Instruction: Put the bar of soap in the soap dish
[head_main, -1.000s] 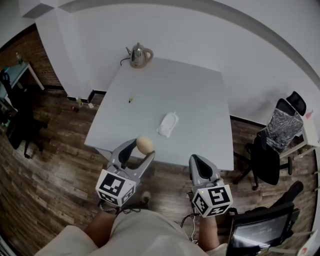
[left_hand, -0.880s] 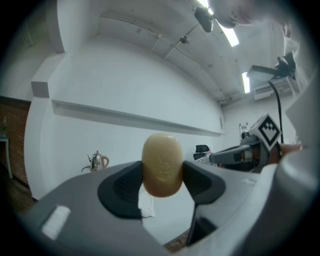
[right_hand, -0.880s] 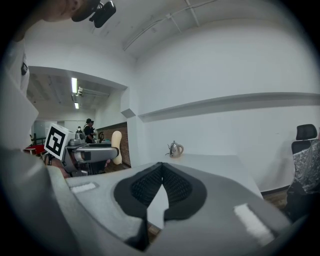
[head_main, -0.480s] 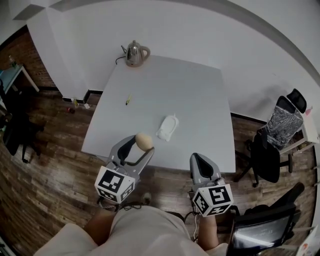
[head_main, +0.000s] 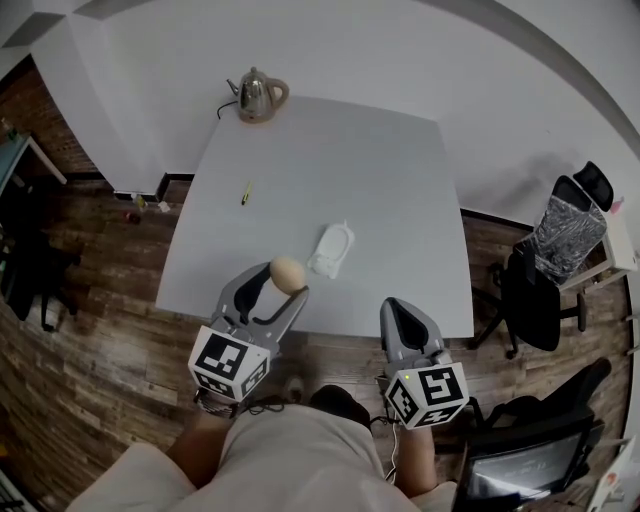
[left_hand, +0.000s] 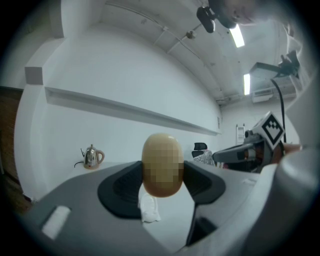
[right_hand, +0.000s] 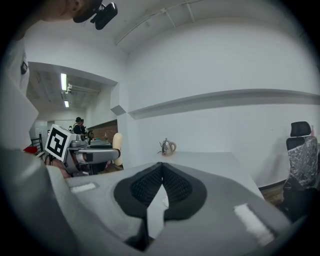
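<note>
White table (head_main: 345, 160) with soap dish (head_main: 332, 248), wooden floor (head_main: 90, 330)

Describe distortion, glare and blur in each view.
Head view: fisheye bows the table edges, light is even. Left gripper view: ceiling lamps glare, and a mosaic patch covers the soap. Right gripper view: dark vignette at the corners.

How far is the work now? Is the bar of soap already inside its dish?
Not yet. Done: the bar of soap is picked up, clamped between the jaws of the left hand-held gripper. In hand: it hangs above the near edge of the table, short of the white soap dish, which looks empty. Left: lower the soap into the dish and release. The right hand-held gripper is shut on nothing.
</note>
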